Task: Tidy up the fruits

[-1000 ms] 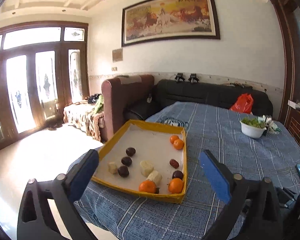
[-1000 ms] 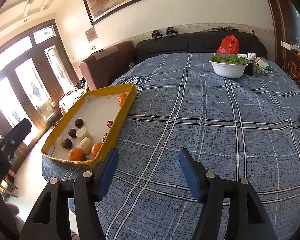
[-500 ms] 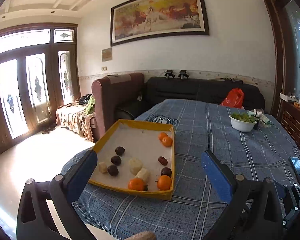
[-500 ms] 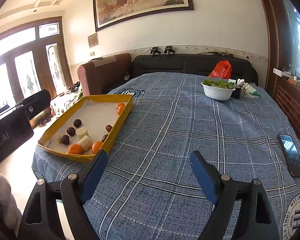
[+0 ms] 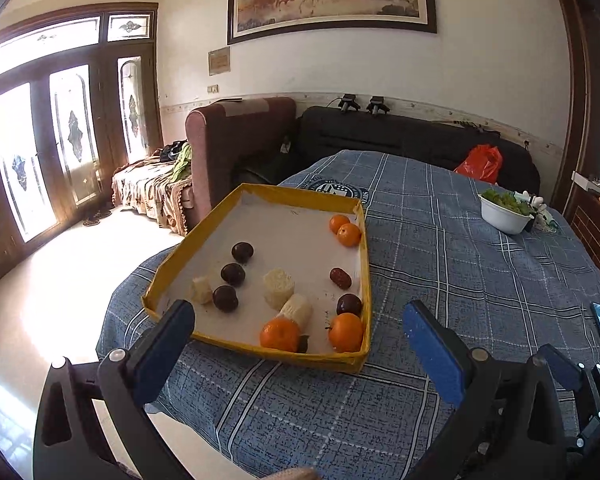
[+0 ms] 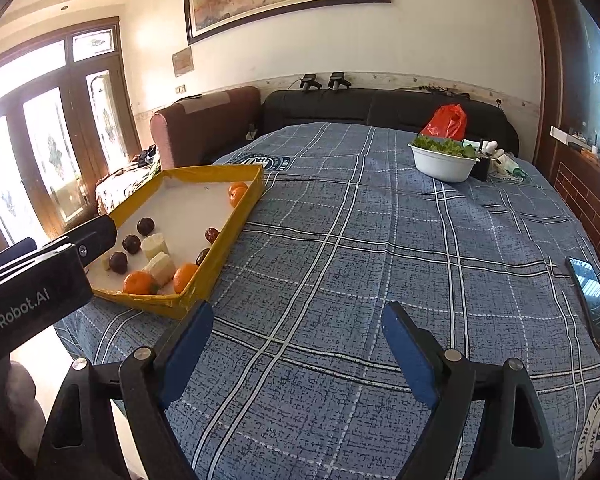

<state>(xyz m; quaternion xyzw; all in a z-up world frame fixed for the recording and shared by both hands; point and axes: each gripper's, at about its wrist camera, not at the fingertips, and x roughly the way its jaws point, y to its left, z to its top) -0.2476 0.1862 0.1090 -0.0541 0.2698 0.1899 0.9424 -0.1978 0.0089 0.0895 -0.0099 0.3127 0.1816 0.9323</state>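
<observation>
A yellow-rimmed tray (image 5: pixel 362 264) (image 6: pixel 220 248) lies at the table's left front edge. It holds several oranges, two near the front rim (image 5: pixel 280 334) and two at the far right corner (image 5: pixel 348 234), several dark plums (image 5: pixel 233 274), a red date (image 5: pixel 340 278) and pale cut chunks (image 5: pixel 278 288). My left gripper (image 5: pixel 300 336) is open and empty, hovering just short of the tray's near rim. My right gripper (image 6: pixel 296 344) is open and empty above the bare cloth to the tray's right. The left gripper's body (image 6: pixel 32 292) shows in the right wrist view.
The table carries a blue checked cloth (image 6: pixel 360 240). A white bowl of greens (image 6: pixel 444 160) stands at the far right, a red bag (image 6: pixel 446 122) behind it. A phone (image 6: pixel 592 300) lies at the right edge. Sofas stand beyond the table.
Both grippers pulled back and rose half a second ago, then came forward and lower toward the table. Both stayed open and empty. The fruit has not moved.
</observation>
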